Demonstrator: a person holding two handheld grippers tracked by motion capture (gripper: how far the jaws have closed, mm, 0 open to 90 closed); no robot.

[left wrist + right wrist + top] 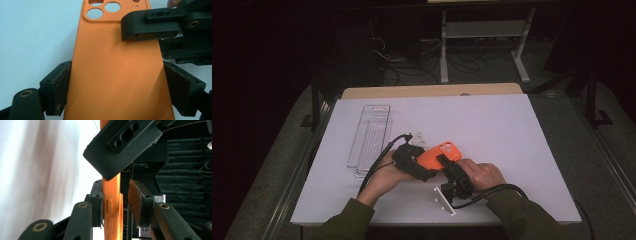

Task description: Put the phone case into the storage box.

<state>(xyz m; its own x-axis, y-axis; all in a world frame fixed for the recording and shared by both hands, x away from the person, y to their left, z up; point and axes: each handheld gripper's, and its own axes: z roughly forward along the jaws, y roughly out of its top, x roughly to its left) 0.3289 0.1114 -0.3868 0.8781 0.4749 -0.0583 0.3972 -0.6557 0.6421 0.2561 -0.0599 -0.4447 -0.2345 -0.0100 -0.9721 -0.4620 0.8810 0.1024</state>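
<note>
An orange phone case [439, 154] between black fingers [57, 85], over a white table [492, 130], beside a clear tray [371, 131]

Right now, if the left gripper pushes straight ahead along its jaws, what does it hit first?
Probably the right gripper. The left gripper already clamps the orange phone case across its width, and the right gripper's jaw crosses the case just ahead. Depth is unclear.
</note>
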